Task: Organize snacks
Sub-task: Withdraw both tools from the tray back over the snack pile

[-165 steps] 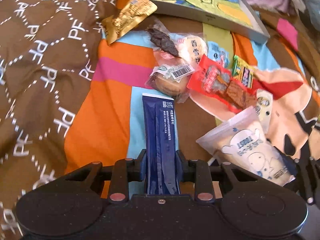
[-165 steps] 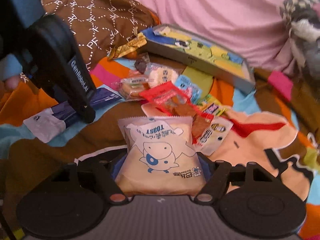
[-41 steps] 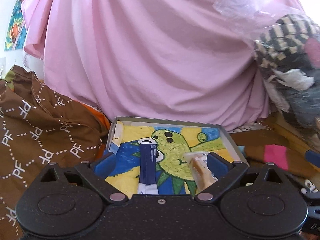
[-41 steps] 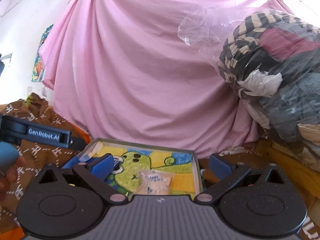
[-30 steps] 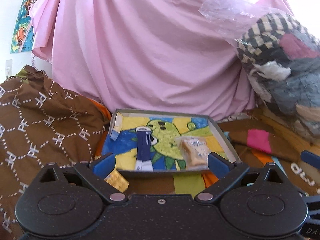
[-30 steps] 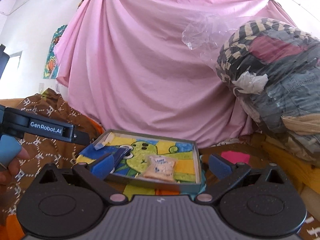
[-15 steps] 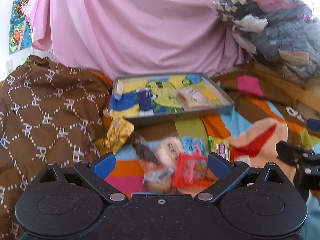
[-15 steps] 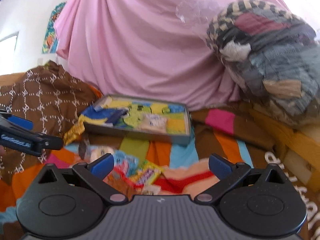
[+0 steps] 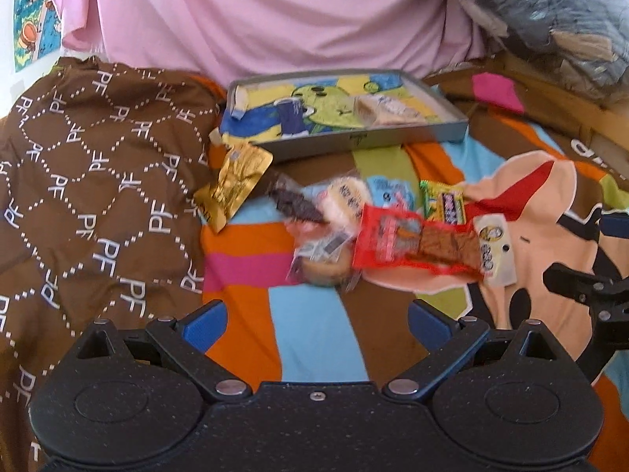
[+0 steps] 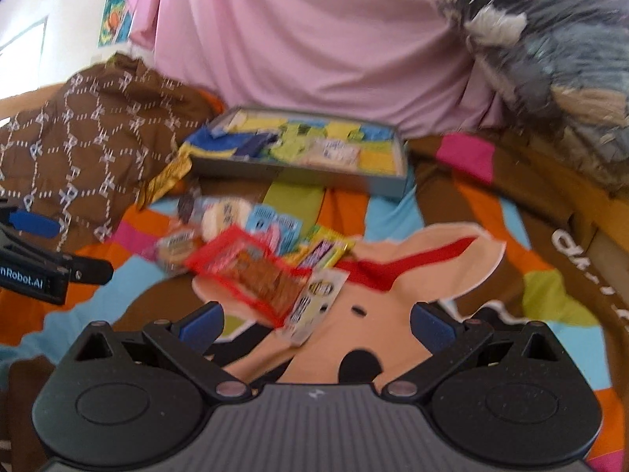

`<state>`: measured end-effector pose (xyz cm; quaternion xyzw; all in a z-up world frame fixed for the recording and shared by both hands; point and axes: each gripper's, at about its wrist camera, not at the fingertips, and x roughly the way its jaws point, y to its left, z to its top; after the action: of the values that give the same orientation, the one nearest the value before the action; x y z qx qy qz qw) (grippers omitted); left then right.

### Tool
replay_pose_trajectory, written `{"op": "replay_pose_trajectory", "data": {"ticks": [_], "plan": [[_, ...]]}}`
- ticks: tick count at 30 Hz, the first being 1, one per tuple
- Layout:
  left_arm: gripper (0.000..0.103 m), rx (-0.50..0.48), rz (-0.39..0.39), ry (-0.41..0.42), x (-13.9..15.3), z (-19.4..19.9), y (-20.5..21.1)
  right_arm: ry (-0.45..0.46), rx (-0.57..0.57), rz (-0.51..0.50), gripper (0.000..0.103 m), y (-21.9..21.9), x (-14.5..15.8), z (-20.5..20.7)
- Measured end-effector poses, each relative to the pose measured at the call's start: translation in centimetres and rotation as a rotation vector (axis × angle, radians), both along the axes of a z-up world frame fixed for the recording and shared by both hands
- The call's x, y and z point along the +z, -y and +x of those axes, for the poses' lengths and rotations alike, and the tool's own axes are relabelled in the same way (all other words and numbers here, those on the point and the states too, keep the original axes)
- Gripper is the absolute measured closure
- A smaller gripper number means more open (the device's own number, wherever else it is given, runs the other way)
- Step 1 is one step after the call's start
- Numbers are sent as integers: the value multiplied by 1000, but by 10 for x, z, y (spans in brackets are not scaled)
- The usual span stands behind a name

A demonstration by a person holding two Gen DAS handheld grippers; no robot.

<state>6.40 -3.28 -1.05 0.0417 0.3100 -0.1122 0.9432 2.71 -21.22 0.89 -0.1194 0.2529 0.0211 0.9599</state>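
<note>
A grey tray (image 9: 355, 142) (image 10: 298, 179) with a cartoon print lies at the back of the bed. Inside it rest a dark blue stick pack (image 9: 290, 118) (image 10: 257, 142) and a toast bread pack (image 9: 387, 111) (image 10: 334, 151). Nearer lie several loose snacks: a gold pouch (image 9: 236, 183), a red jerky pack (image 9: 412, 246) (image 10: 251, 273), a round bun (image 9: 326, 265) and a green-yellow candy pack (image 9: 444, 200). My left gripper (image 9: 316, 320) is open and empty, short of the pile. My right gripper (image 10: 316, 318) is open too, just over the red pack's near end.
A brown patterned quilt (image 9: 90, 181) bulges on the left. Pink cloth (image 9: 275, 15) hangs behind the tray. A bundle of clothes in plastic (image 10: 550, 59) is stacked at the right. The right gripper's black arm (image 9: 582, 295) shows at the left view's right edge.
Both grippers let go of the blue stick pack and the toast pack in the tray, then drew back and tilted down toward the loose snack pile.
</note>
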Motion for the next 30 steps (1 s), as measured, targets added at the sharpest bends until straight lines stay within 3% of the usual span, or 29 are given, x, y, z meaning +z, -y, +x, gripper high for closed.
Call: {"op": "replay_pose_trajectory", "data": {"ticks": [15, 30], "plan": [[5, 16, 33, -70, -14, 5, 1, -83, -9, 14, 0, 5, -12, 10], [5, 14, 55, -70, -13, 26, 1, -102, 7, 9, 0, 6, -15, 22]]}}
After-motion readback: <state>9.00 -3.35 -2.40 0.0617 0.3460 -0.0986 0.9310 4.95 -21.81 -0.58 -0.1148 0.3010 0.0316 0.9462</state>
